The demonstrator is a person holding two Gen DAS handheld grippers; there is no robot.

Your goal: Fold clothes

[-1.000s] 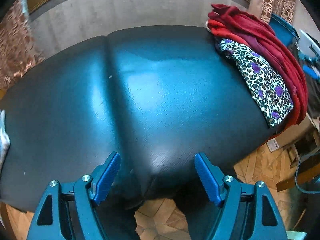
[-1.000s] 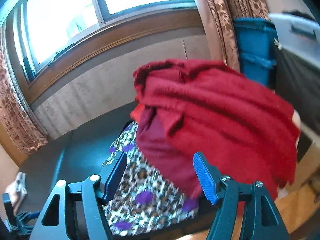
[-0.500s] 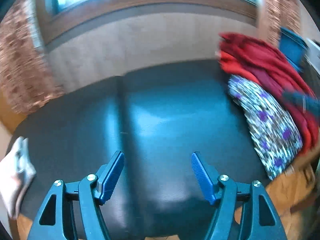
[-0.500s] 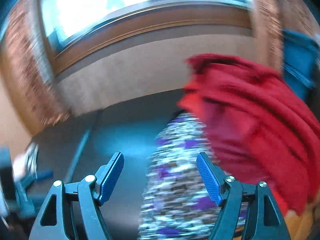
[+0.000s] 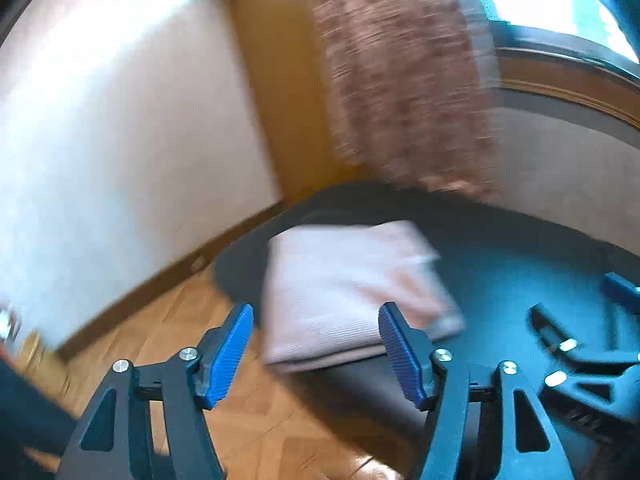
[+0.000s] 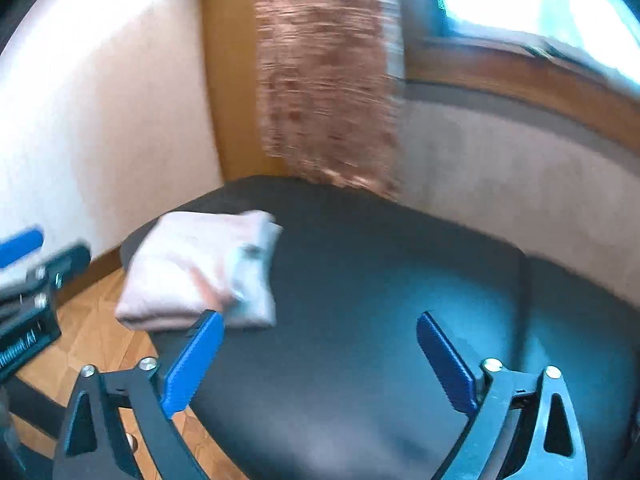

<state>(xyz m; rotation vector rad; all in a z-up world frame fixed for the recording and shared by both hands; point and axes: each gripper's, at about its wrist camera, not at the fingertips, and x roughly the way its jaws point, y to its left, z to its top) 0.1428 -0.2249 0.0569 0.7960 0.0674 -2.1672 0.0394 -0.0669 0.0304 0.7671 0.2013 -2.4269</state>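
At table (image 6: pixel 360 280) corner, folded cloth (image 5: pixel 344 292), tongs (image 5: pixel 316 350) parted

A dark table (image 6: pixel 380 288) stands in a corner, its glossy top catching pale light. A white wall (image 5: pixel 120 128) meets wooden parquet floor (image 5: pixel 168 328) at a brown skirting board. A patterned brown curtain (image 6: pixel 324 80) hangs beside a bright wood-framed window (image 6: pixel 520 4).
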